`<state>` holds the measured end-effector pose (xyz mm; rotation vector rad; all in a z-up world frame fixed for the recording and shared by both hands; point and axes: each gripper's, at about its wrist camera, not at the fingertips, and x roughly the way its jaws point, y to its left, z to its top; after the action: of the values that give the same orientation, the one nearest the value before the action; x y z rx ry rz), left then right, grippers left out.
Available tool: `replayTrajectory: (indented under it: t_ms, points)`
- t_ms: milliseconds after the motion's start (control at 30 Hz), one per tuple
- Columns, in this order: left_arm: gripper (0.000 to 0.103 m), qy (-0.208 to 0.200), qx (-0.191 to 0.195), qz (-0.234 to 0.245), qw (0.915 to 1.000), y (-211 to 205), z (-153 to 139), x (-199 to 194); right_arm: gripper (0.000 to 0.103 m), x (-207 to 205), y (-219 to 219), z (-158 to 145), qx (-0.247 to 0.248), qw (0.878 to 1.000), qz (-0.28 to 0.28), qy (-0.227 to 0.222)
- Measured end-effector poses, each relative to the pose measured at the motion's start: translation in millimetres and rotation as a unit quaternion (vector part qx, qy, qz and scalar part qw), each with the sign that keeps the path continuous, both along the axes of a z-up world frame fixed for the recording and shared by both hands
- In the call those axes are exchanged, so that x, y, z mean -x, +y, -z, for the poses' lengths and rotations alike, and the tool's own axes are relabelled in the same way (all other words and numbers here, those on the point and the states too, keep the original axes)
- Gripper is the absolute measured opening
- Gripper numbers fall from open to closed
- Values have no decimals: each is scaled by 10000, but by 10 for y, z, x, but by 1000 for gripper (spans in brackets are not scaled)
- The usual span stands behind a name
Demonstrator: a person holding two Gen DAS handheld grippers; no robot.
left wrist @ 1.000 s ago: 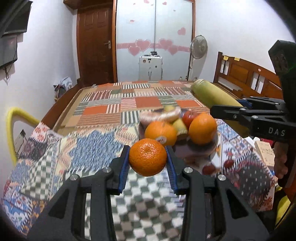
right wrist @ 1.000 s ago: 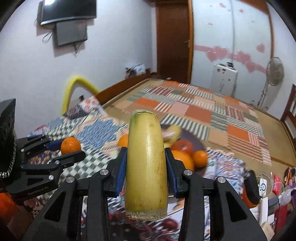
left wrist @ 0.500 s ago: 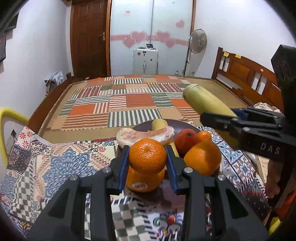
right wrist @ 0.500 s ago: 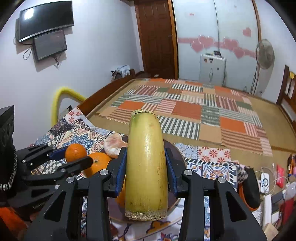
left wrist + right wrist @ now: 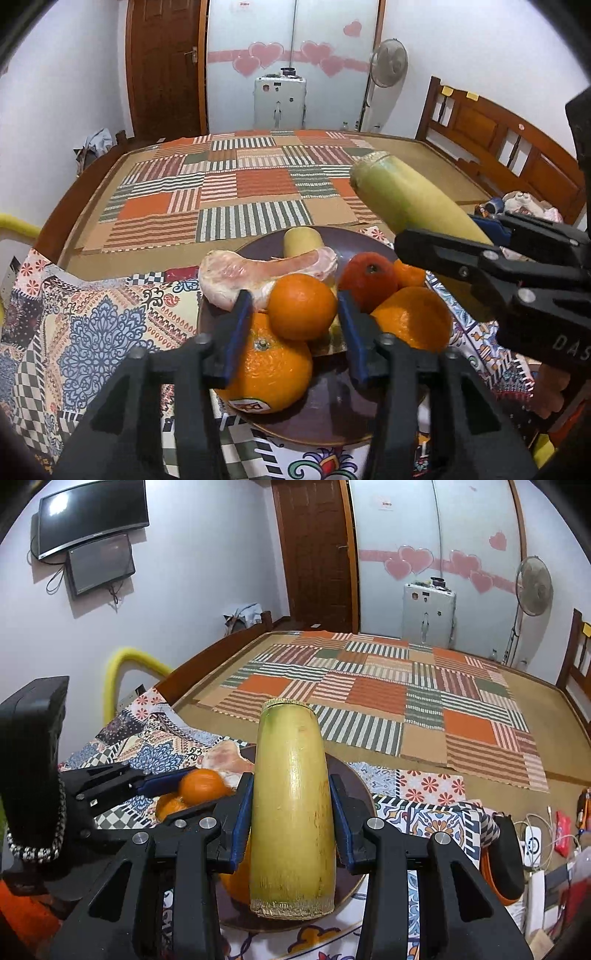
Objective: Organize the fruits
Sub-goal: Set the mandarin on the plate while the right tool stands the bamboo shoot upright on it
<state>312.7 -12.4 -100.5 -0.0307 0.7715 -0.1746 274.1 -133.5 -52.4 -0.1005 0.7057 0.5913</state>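
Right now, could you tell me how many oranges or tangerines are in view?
5: one tangerine between the left gripper pads, a stickered orange below it, another orange, a reddish one and a small one on the plate. More may be hidden.

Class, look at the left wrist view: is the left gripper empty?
No, the left gripper has a small orange between its fingers, above the plate.

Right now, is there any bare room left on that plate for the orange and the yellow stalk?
Bare plate shows only at the near rim, between the stickered orange and the right-hand orange. The middle and back are crowded.
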Motion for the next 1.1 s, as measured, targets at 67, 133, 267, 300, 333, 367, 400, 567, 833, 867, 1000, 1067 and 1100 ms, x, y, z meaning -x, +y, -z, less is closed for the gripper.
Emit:
replayTrajectory:
  t_ms: [67,133,267,300,333,367,400,567,833,867,1000,1067,1100]
  points:
    - [58,-94,27,37,9999,3,-30,36,36,20,-1,-10,-19,10000,0,-13]
    - [58,-193,-39,-19,9998,39,-58,98,36,23,6,-22,-55,10000,-16,2]
    - [58,-321,-62,-255,9991,206,-128,212,36,48,32,-34,-47,10000,-50,-14]
    - [58,-357,-44,-302,9989,261,-152,251,36,57,48,-35,-53,10000,-68,-7]
    - [58,-387,-39,-327,9987,317,-175,290,36,68,70,-33,-57,9999,-88,3]
    - [58,-407,-54,-341,9986,355,-188,311,36,81,101,-25,-48,9999,-121,11]
    - [58,-429,-88,-360,9984,392,-202,342,36,91,127,-13,-40,9999,-145,16]
    - [58,-483,-214,-416,9977,527,-228,484,36,170,330,85,77,9994,-338,36]
    - [58,-500,-448,-573,9961,529,-175,426,36,228,485,217,268,9983,-521,-14]
    - [58,-466,-383,-567,9966,542,-160,410,36,220,472,229,248,9983,-534,11]
    - [58,-412,-256,-565,9972,580,-116,390,36,245,490,238,306,9977,-595,-50]
    - [58,-405,-264,-581,9971,585,-101,384,36,244,491,233,351,9975,-601,-82]
    - [58,-392,-246,-574,9973,587,-96,383,36,252,501,234,351,9975,-608,-85]
